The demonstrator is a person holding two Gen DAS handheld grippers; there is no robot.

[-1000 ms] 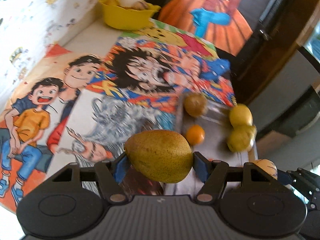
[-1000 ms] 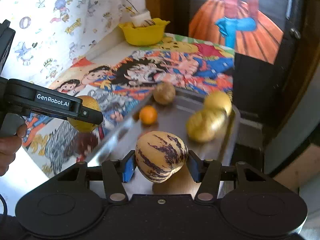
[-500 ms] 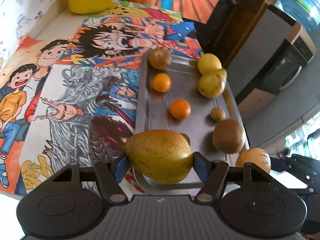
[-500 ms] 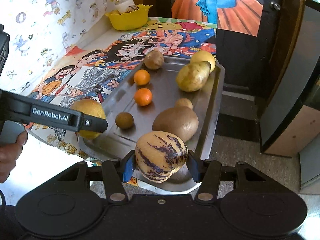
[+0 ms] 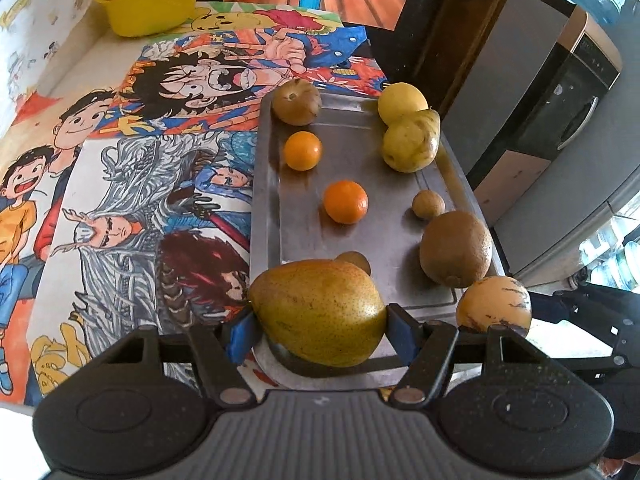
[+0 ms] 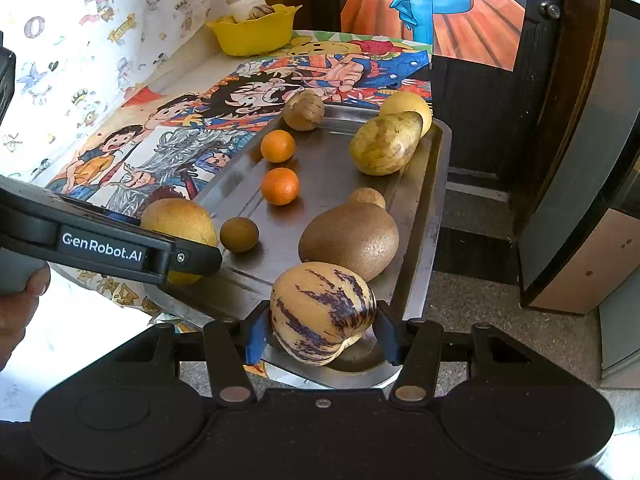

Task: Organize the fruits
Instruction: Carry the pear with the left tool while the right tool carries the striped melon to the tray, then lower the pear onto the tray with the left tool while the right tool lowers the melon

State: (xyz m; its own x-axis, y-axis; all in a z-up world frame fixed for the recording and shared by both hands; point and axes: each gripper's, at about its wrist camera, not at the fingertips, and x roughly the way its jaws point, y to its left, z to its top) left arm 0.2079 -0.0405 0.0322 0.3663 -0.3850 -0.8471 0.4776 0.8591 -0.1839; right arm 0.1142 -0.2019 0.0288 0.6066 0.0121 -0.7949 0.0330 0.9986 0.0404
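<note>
My left gripper point(image 5: 318, 330) is shut on a yellow-green pear point(image 5: 320, 310), held over the near left corner of the steel tray point(image 5: 384, 240). My right gripper point(image 6: 322, 330) is shut on a cream fruit with purple stripes point(image 6: 322, 310), over the tray's near right end. That striped fruit point(image 5: 494, 304) also shows at the right in the left wrist view, and the pear point(image 6: 178, 222) sits at the left in the right wrist view. On the tray lie two oranges point(image 5: 345, 202), a large brown fruit point(image 5: 456, 248), small brown fruits and yellow fruits point(image 5: 410, 142).
A yellow bowl point(image 6: 256, 32) with more fruit stands at the far end of the table, by the patterned wall. Cartoon posters point(image 5: 160, 184) cover the tabletop left of the tray. The tray hangs over the table's right edge, above the floor point(image 6: 480, 308). A hand point(image 6: 20, 300) holds the left gripper.
Both grippers have moved forward and down over the near end of the tray, still holding their fruits. More of the tray and its fruit has come into view.
</note>
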